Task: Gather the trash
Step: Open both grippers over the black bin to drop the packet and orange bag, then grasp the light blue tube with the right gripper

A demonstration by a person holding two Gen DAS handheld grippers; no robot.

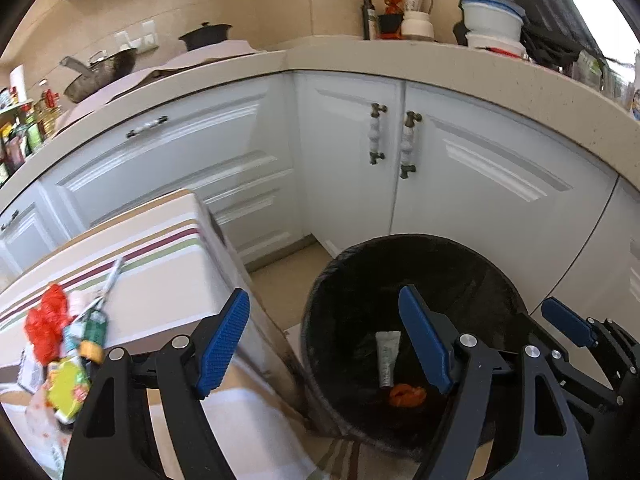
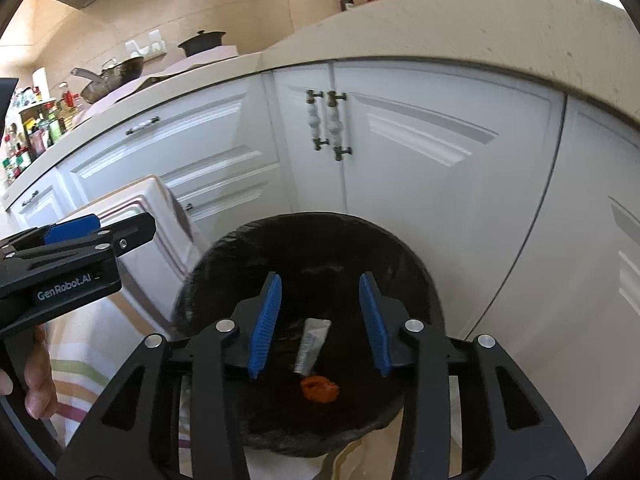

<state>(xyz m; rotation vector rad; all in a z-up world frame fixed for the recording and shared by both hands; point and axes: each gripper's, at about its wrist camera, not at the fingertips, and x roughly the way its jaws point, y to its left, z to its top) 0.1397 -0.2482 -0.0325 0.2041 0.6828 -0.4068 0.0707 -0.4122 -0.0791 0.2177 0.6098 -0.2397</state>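
Both claws, left claw point(image 1: 324, 340) & right claw point(image 2: 320, 324), hanging apart w/ nothing between over bin point(image 1: 320, 320); trash point(image 1: 64, 344) at lower left on table point(image 1: 160, 280) is looking light, crinkly, soft — pinching a bunched fold is prob. best.

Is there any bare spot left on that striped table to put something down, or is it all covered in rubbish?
The striped tablecloth is bare across its far end and its right side, the side towards the black bin. The crowding is at its near left corner, where the red bag, wrappers and a straw pile up. The left gripper hangs open between table and bin.
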